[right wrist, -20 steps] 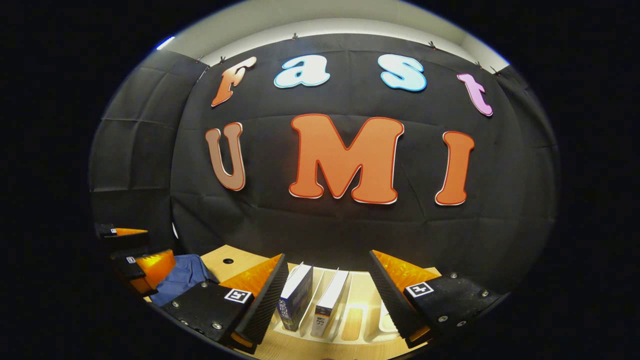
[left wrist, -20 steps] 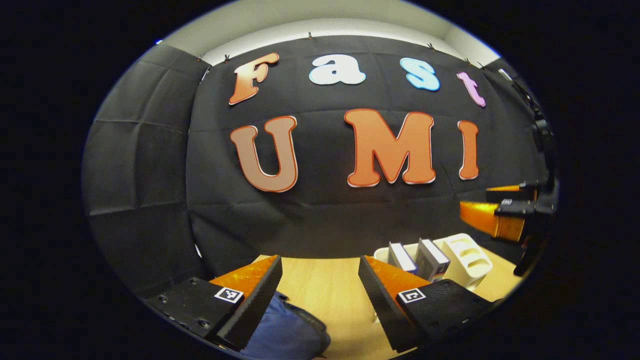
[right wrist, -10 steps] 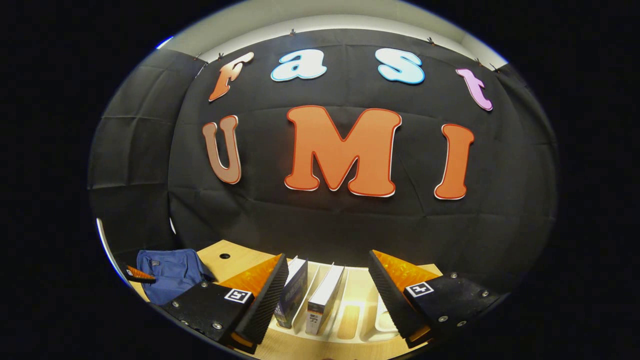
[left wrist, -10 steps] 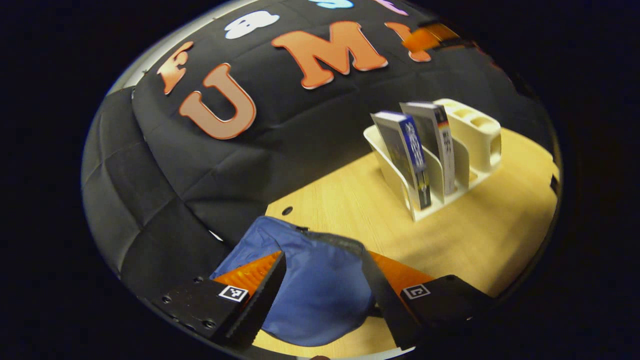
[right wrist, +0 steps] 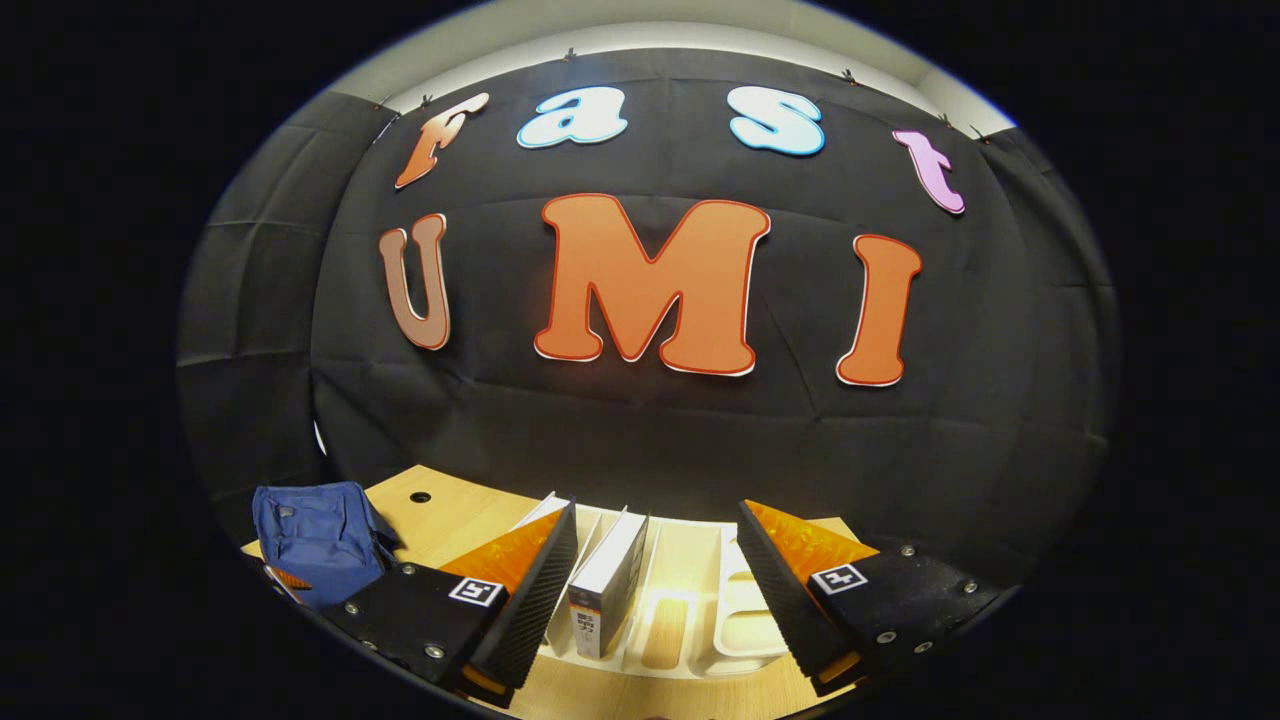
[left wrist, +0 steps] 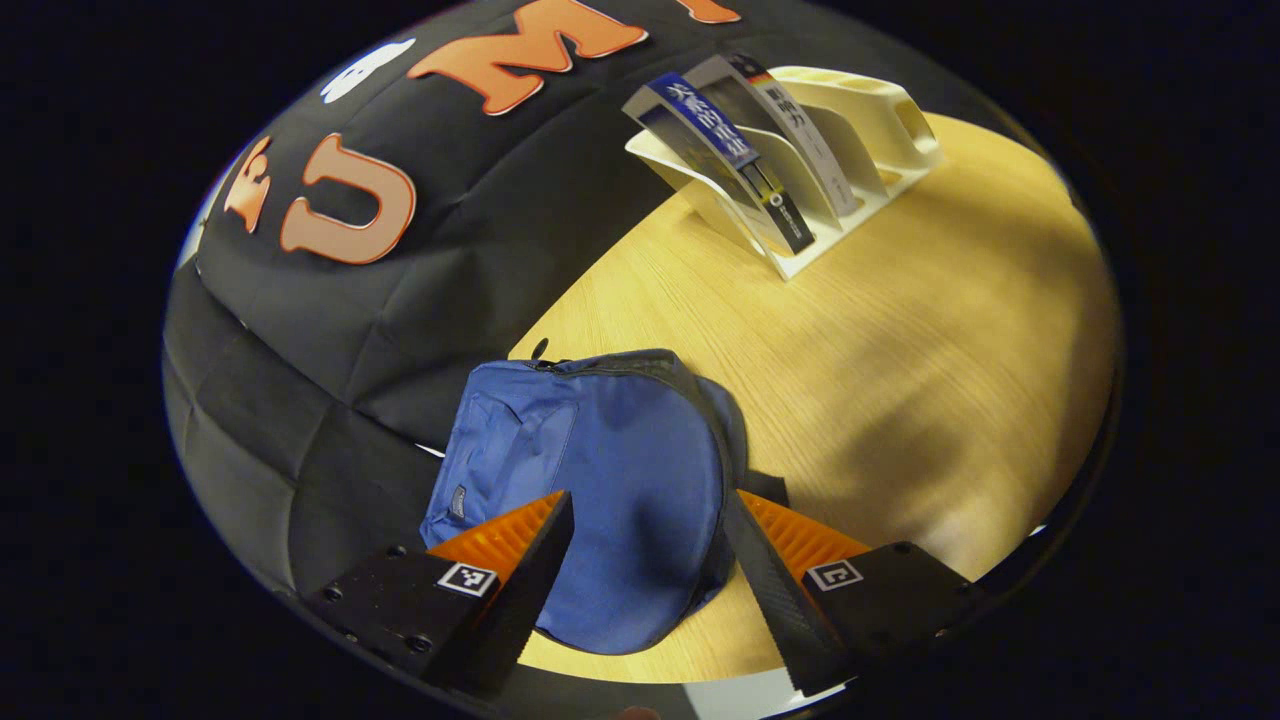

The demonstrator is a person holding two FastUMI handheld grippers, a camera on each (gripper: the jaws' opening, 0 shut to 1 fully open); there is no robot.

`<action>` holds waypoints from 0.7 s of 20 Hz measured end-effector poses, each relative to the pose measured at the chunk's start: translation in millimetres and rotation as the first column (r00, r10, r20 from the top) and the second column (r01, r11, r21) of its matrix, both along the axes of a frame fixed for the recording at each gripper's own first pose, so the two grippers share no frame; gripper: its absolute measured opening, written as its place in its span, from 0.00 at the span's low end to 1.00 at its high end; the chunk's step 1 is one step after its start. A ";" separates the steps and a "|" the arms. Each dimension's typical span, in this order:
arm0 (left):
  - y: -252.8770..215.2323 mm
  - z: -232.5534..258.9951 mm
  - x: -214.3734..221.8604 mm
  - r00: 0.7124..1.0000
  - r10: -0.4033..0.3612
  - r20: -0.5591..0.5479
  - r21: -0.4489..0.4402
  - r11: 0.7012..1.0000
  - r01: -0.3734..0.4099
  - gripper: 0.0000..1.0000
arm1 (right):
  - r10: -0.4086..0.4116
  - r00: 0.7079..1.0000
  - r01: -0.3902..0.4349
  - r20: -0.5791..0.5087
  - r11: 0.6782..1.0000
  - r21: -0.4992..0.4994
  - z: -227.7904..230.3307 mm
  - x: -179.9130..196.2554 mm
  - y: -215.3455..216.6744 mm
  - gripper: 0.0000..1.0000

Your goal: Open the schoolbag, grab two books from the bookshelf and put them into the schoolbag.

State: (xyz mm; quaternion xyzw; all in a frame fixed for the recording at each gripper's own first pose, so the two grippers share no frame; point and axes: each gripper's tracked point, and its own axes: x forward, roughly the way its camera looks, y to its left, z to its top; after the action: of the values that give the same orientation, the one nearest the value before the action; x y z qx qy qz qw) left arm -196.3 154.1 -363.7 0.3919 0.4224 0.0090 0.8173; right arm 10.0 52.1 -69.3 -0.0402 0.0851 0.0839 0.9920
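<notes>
left gripper (left wrist: 645, 570) open over schoolbag (left wrist: 600, 490)

Blue schoolbag (left wrist: 600, 490), zipped shut, flat on the wooden surface (left wrist: 900, 330). Two books (left wrist: 740, 160) upright, side by side, in the white bookshelf (left wrist: 860, 100), well apart from it.

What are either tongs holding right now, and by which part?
Nothing. The left tongs hang open above the blue fabric schoolbag; the right tongs are open before the white plastic bookshelf, with a white-spined book between the fingers, ungripped.
</notes>
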 end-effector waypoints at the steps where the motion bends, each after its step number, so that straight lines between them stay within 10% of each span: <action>1: 2.8 -7.1 -1.7 1.000 0.002 -0.013 0.032 0.999 -0.002 0.96 | -0.004 1.000 0.004 -0.005 1.000 -0.003 -2.3 0.3 -1.0 0.95; 14: 17.7 -15.8 -0.7 0.998 0.000 -0.058 0.163 0.987 0.009 0.89 | -0.007 1.000 0.007 -0.019 1.000 -0.009 -9.6 -1.2 -1.3 0.96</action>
State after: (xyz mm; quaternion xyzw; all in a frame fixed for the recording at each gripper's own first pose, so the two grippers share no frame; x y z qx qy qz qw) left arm -197.0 171.9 -379.5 0.4584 0.4430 0.0302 0.7698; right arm 8.9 50.8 -78.9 -0.0436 0.0949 0.0806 0.9913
